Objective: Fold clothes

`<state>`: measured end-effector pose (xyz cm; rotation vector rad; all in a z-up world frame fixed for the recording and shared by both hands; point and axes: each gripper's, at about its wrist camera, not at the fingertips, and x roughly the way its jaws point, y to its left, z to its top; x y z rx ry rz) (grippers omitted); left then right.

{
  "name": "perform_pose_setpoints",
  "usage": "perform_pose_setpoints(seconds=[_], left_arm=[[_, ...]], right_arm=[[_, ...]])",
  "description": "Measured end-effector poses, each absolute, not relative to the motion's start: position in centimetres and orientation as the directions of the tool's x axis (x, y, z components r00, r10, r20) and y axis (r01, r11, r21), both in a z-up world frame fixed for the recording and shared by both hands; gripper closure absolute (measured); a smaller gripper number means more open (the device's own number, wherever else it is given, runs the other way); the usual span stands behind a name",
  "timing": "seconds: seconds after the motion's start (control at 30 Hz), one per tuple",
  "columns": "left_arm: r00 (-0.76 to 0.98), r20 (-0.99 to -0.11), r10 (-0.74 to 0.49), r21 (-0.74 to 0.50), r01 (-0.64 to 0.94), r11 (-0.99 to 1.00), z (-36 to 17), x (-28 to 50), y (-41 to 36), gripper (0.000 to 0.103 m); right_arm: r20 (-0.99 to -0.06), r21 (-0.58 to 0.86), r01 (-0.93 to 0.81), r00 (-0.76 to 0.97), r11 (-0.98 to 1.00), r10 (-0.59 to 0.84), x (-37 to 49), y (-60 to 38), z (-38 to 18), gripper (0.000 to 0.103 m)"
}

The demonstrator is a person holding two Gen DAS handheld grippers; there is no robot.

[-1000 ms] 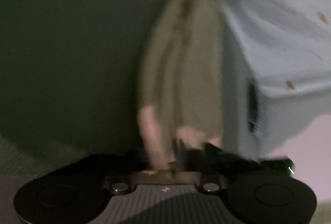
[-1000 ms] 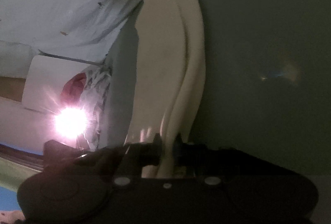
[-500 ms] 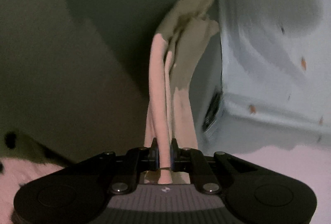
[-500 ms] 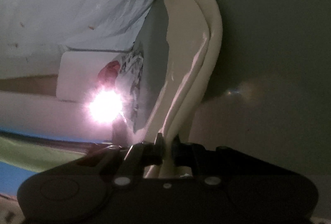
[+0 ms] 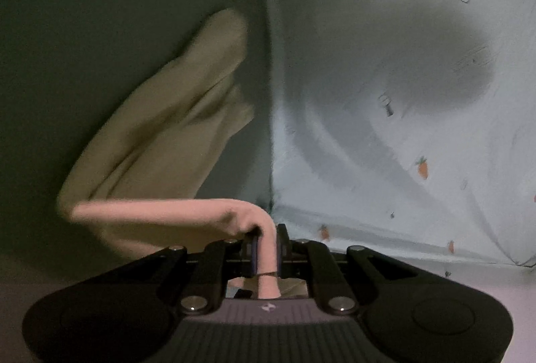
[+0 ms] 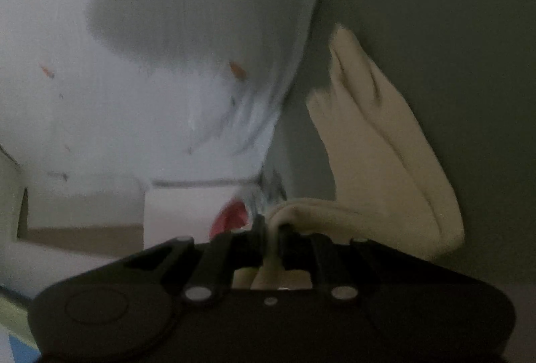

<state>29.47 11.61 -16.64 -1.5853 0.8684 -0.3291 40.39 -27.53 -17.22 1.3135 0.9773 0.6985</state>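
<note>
A cream garment (image 5: 157, 142) hangs in the air against a dark wall. My left gripper (image 5: 267, 234) is shut on one pinkish-lit edge of it; the cloth bends left from the jaws and drapes away. In the right wrist view the same cream garment (image 6: 385, 155) drapes to the right, and my right gripper (image 6: 272, 230) is shut on its other edge. The cloth sags between the two grips. The lower end of the garment is folded over itself.
A bed with a pale blue carrot-print sheet (image 5: 402, 78) fills the right of the left wrist view and the left of the right wrist view (image 6: 150, 61). A white box (image 6: 181, 212) and something red (image 6: 232, 217) sit below the bed edge.
Both grippers have swung toward the bed with the garment. The cloth, which hung straight ahead of the jaws, now bends sideways. The bright lamp glare has left the right wrist view.
</note>
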Motion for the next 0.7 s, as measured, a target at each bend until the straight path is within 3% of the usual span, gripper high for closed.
perform_pose_setpoints(seconds=[0.1,0.2,0.27,0.33,0.37,0.43,0.5,0.6,0.7], left_arm=[[0.683,-0.266,-0.68,-0.941,-0.337,0.03,-16.9,35.8,12.6,0.092],[0.679,-0.336,-0.652,-0.923,-0.375,0.085,-18.1,41.8,13.2,0.089],[0.659,-0.416,-0.627,-0.89,-0.437,0.13,-19.5,45.0,13.8,0.078],[0.649,-0.465,-0.602,-0.867,-0.472,0.16,-20.4,47.3,14.4,0.043],[0.662,-0.466,-0.587,-0.871,-0.462,0.17,-20.5,47.9,14.8,0.039],[0.695,-0.439,-0.569,-0.892,-0.412,0.184,-20.0,48.6,15.8,0.031],[0.721,-0.418,-0.553,-0.907,-0.369,0.205,-19.2,48.9,16.6,0.024],[0.735,-0.435,-0.52,-0.899,-0.323,0.295,-18.1,48.6,17.3,0.023],[0.684,-0.559,-0.469,-0.807,-0.318,0.498,-17.3,47.8,16.5,0.022]], right_arm=[[-0.19,0.981,0.132,0.49,0.143,0.851,46.1,-27.2,-18.0,0.094],[-0.221,0.973,0.167,0.505,0.157,0.834,51.6,-26.6,-19.5,0.09],[-0.288,0.957,0.191,0.495,0.221,0.82,55.1,-25.9,-20.5,0.084],[-0.342,0.936,0.244,0.467,0.253,0.816,57.8,-25.3,-21.8,0.072],[-0.354,0.931,0.256,0.46,0.26,0.814,58.4,-25.1,-22.2,0.062],[-0.362,0.93,0.249,0.481,0.271,0.799,59.7,-24.9,-22.4,0.059],[-0.336,0.941,0.229,0.53,0.25,0.778,60.0,-25.4,-22.1,0.048],[-0.31,0.951,0.198,0.589,0.239,0.746,60.2,-26.6,-21.5,0.046],[-0.396,0.906,0.133,0.604,0.402,0.691,59.4,-26.6,-20.1,0.045]])
